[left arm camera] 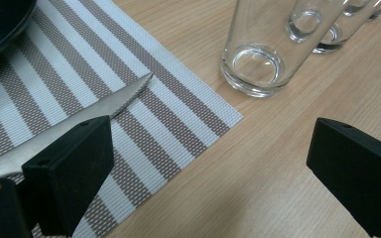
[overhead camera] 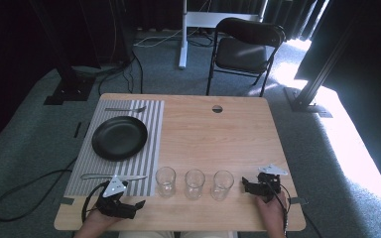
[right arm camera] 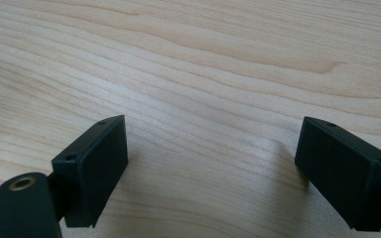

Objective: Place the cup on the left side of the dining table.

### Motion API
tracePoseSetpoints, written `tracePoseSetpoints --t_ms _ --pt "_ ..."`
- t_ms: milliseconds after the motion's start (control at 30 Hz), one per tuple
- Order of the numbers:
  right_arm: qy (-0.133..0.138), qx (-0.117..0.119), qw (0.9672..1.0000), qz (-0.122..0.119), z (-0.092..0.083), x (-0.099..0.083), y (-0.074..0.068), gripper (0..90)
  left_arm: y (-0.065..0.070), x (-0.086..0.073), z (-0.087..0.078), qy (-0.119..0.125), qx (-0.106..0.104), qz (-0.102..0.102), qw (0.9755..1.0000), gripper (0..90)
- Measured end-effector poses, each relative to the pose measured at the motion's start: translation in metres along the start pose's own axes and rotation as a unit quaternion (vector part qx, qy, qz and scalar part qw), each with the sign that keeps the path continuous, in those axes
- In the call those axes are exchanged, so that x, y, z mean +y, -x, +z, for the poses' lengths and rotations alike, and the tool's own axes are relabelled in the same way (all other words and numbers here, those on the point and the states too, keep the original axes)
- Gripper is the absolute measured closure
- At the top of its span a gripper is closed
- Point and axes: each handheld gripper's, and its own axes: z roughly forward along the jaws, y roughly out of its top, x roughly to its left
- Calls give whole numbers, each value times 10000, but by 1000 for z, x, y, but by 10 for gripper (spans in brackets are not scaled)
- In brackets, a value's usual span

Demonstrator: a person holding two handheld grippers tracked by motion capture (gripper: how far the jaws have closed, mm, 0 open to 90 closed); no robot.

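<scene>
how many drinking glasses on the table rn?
3, in a row near the front edge: left clear empty drinking glass beside the striped placemat, middle glass, right glass. None look hidden.

Knife [overhead camera: 113, 176] on placemat [overhead camera: 151, 129], left of three glasses [overhead camera: 194, 183].

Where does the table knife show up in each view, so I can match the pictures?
High view: the knife lies across the near end of the striped placemat, just beyond the left gripper.
Left gripper view: its serrated blade runs from the left jaw toward the middle, on the placemat.
Right gripper view: bare wooden table between open jaws; no knife there.
Shared landmark: the nearest glass, standing just off the placemat's corner.
</scene>
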Motion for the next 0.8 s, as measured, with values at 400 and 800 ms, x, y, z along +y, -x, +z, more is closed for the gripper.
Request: tracePoseSetpoints --t_ms 400,800 --pt "-1 0 10000 0 0 0 0 125 15 11 11 80 -203 201 9996 50" --pt "0 1 10000 -1 0 0 0 125 25 23 21 126 -348 304 9989 50"
